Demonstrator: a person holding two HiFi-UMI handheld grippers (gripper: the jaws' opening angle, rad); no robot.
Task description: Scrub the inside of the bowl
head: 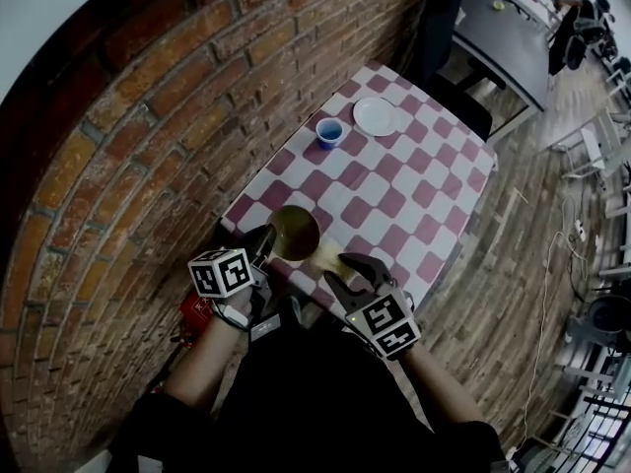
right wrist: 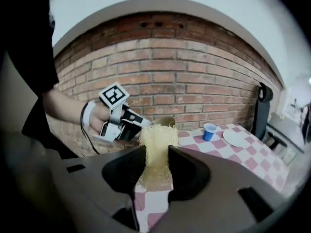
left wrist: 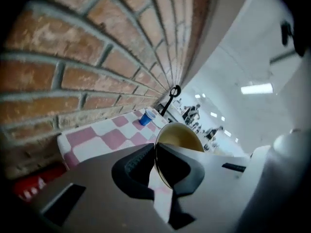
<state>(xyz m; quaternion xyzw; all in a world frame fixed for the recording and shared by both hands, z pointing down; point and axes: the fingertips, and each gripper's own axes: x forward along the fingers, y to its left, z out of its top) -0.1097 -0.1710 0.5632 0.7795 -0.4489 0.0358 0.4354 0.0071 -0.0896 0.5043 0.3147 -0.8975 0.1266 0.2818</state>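
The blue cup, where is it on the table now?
In the head view the blue cup stands on the far half of the checkered table, just left of the white plate.

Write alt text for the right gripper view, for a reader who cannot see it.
The right gripper is shut on a yellow sponge, held over the near end of a red-and-white checked table. Just beyond it, the left gripper grips a bowl in front of a brick wall. A blue cup and a white plate sit farther along the table.
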